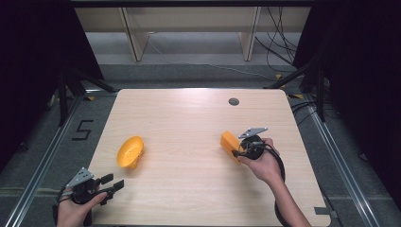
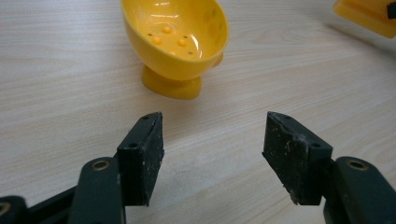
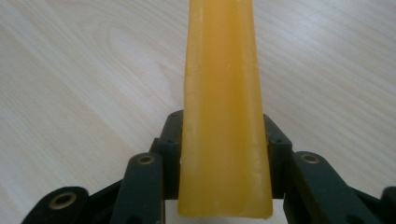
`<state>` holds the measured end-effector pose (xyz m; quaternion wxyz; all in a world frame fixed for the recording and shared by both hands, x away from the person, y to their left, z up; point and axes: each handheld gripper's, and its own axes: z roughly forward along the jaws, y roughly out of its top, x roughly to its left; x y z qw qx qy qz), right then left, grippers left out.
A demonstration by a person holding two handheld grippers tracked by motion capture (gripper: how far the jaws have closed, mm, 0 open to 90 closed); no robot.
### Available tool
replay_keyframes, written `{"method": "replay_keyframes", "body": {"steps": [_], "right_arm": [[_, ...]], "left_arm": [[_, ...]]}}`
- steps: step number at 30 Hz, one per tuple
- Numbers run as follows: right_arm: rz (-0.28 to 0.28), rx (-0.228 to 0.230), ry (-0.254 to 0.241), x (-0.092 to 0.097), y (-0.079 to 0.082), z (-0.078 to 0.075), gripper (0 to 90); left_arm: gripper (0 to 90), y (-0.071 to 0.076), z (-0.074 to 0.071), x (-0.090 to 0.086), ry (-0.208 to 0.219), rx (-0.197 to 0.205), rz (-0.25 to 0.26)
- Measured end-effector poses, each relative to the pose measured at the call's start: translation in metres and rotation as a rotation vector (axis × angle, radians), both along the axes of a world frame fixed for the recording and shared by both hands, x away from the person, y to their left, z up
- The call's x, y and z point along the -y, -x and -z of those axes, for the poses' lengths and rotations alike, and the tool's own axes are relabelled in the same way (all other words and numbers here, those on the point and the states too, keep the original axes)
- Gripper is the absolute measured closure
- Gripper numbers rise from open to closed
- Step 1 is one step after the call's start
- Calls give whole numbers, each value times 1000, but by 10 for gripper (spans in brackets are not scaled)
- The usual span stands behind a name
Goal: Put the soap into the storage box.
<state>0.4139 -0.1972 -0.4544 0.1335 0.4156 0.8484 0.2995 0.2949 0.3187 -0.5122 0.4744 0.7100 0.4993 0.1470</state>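
From the high view, the pale wooden table (image 1: 189, 123) carries a yellow plastic bowl-shaped dish on a short foot (image 1: 130, 152) at its left side, tipped over. The left gripper (image 1: 113, 183) hovers at the table's near-left corner, jaws apart with nothing between them, near the dish but clear of it. The right gripper (image 1: 238, 152) sits right of centre, clamped on a flat orange-yellow plastic block (image 1: 230, 143).

In the left gripper view, the two black pads (image 2: 142, 156) stand spread above bare wood; the dish (image 2: 180, 42) lies just beyond them, its dimpled hollow facing the camera, and the block's corner (image 2: 366, 16) shows at top right.

In the right gripper view, both jaws press the sides of the block (image 3: 222, 116), which rises from them edge-on above the table (image 3: 84, 93).
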Motion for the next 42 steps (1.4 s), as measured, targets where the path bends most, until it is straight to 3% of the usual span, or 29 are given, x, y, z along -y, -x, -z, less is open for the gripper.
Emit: {"method": "replay_keyframes", "body": {"steps": [9, 11, 12, 14, 15, 17, 21, 24, 25, 27, 28, 31, 32, 35, 36, 37, 42], "right_arm": [[-41, 14, -41, 2, 14, -9, 617], [-61, 37, -46, 0, 16, -9, 617], [-70, -1, -43, 0, 19, -13, 617], [-96, 14, -39, 0, 20, -13, 617], [-152, 29, -32, -1, 21, -15, 617], [-193, 46, -39, -3, 23, -15, 617], [-272, 43, -31, -7, 27, -17, 617], [-300, 40, -26, -12, 32, -17, 617], [-325, 58, -31, -13, 32, -16, 617], [-310, 22, -37, -16, 38, -18, 617], [-335, 38, -25, -16, 38, -19, 617], [-334, 47, -33, -19, 42, -21, 617], [-368, 54, -46, -21, 46, -23, 617], [-402, 55, -41, -25, 50, -28, 617], [-429, 77, -49, -27, 52, -28, 617], [-428, 58, -49, -29, 54, -30, 617], [-460, 66, -50, -37, 61, -32, 617]], "left_arm": [[372, 0, 0, 1, 0, 4, 11], [371, 0, 0, 1, 4, 6, 15], [371, 0, 0, 2, 5, 6, 11], [370, 1, -1, 2, -6, -1, 7], [370, 1, -1, 2, -6, -1, 11], [369, 1, -1, 2, -5, 1, 13], [367, 1, -1, 3, 1, 8, 27], [364, 1, -1, 5, 14, 17, 36], [361, 1, -2, 5, 7, 16, 42], [353, 1, -2, 7, 13, 27, 72], [345, 1, -2, 8, 17, 25, 73], [315, 2, -3, 11, 28, 32, 102], [306, 2, -3, 15, 46, 51, 137], [266, 2, -8, 22, 47, 76, 177], [254, 1, -11, 24, 47, 93, 199], [248, 1, -13, 26, 47, 102, 212], [228, -3, -26, 42, 29, 134, 313]]}}
